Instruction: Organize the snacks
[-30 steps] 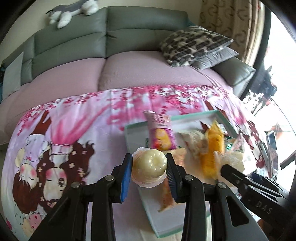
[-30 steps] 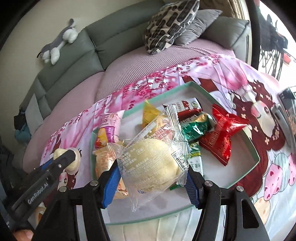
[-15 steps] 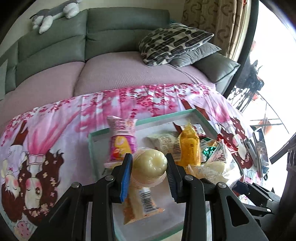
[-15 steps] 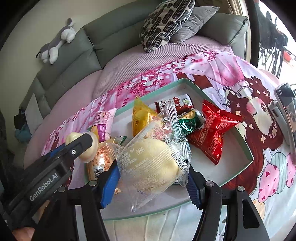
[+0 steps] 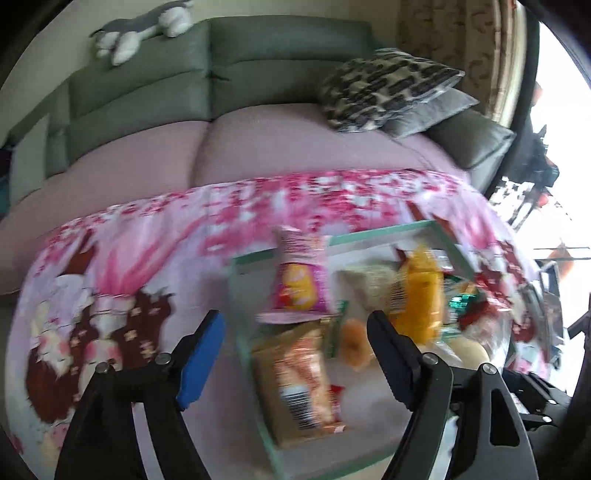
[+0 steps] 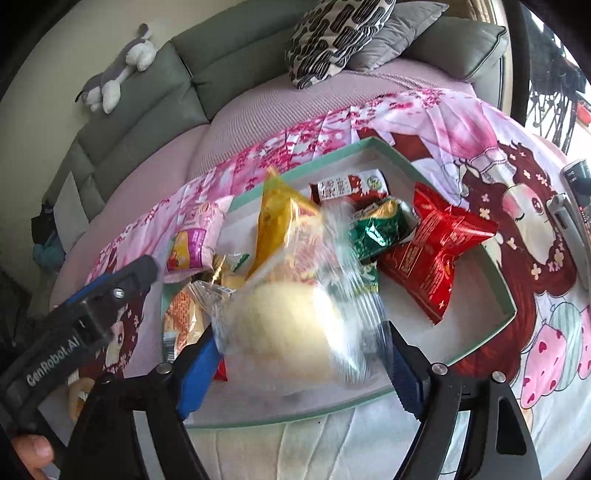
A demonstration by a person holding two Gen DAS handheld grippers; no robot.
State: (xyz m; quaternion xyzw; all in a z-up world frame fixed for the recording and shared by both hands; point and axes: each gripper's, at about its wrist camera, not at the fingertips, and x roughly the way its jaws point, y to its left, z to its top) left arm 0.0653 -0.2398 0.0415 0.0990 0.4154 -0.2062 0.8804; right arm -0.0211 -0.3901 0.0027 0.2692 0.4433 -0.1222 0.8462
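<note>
Home living room; sofa [image 5: 155,85], cushions [image 6: 332,33]

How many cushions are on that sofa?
2. A black-and-cream patterned cushion leans at the sofa's right end, and a plain grey cushion lies right behind it, touching. The picture's top edge could hide more.
</note>
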